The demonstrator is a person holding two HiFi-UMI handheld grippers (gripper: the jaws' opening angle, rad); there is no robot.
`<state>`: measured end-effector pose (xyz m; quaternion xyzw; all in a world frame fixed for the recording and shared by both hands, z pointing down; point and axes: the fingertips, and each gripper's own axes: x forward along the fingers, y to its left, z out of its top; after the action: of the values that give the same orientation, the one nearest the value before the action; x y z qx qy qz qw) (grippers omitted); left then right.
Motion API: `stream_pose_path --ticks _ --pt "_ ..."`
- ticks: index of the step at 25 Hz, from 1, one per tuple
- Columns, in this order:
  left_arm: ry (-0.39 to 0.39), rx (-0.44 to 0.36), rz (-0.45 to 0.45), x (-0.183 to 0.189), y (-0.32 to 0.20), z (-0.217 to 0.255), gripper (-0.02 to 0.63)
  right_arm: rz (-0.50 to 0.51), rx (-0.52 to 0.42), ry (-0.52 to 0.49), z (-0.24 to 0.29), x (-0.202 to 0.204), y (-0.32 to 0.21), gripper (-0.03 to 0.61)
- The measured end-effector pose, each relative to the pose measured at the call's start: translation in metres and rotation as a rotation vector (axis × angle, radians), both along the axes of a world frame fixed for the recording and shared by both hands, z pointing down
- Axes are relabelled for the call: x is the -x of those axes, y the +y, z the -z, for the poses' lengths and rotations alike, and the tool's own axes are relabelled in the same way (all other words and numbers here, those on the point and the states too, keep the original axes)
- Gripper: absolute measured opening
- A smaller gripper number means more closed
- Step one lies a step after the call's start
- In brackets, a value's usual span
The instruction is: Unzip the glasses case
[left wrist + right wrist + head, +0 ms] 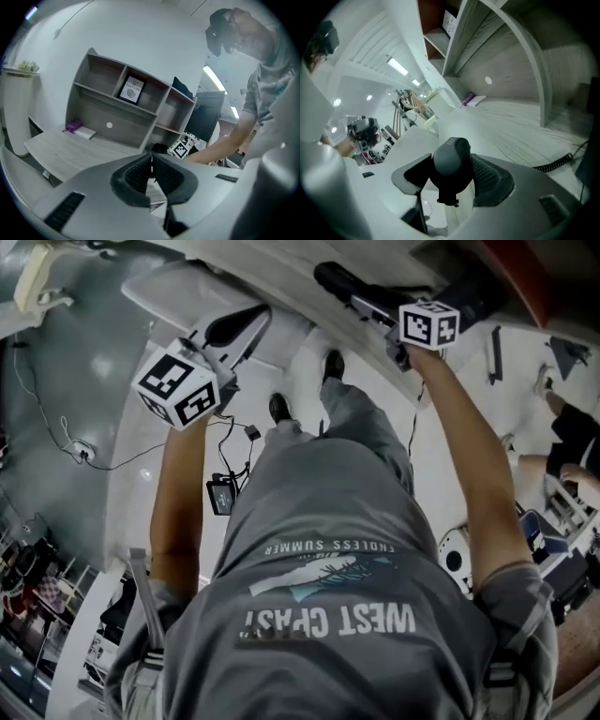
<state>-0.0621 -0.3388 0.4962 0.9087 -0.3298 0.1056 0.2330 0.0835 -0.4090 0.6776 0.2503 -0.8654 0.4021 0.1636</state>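
Presently: right gripper (451, 158) grips the dark case (452, 164) between wide-set jaws (rounded end facing back); left gripper (151, 165) jaws pressed together, desk (70, 150) ahead.

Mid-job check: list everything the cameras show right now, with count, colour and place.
glasses case: one, dark, between the right gripper's jaws
desk: one, pale wood grain, ahead of both grippers
shelf unit: one, grey, at the desk's back
card: one, black and white, in an upper shelf compartment
purple item: one, on the desk beside the shelf
monitor: one, dark, right of the shelf
cable: one, black, on the desk
T-shirt: one, grey, on the person
left gripper: shut, empty
right gripper: closed on the case
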Motion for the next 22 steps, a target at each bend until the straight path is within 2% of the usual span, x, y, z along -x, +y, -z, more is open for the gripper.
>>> stream_pose_path --ticks 9,14,22 --pt "-0.006 0.014 0.046 0.020 0.010 -0.002 0.004 0.222 -0.179 0.198 -0.035 0.013 0.001 0.282" --pt "-0.012 0.006 0.055 0.034 0.014 -0.009 0.004 0.322 -0.264 0.362 -0.061 0.018 0.003 0.294" --pt "-0.012 -0.042 0.046 0.044 0.046 0.019 0.004 0.261 -0.266 0.457 -0.035 0.004 0.022 0.295"
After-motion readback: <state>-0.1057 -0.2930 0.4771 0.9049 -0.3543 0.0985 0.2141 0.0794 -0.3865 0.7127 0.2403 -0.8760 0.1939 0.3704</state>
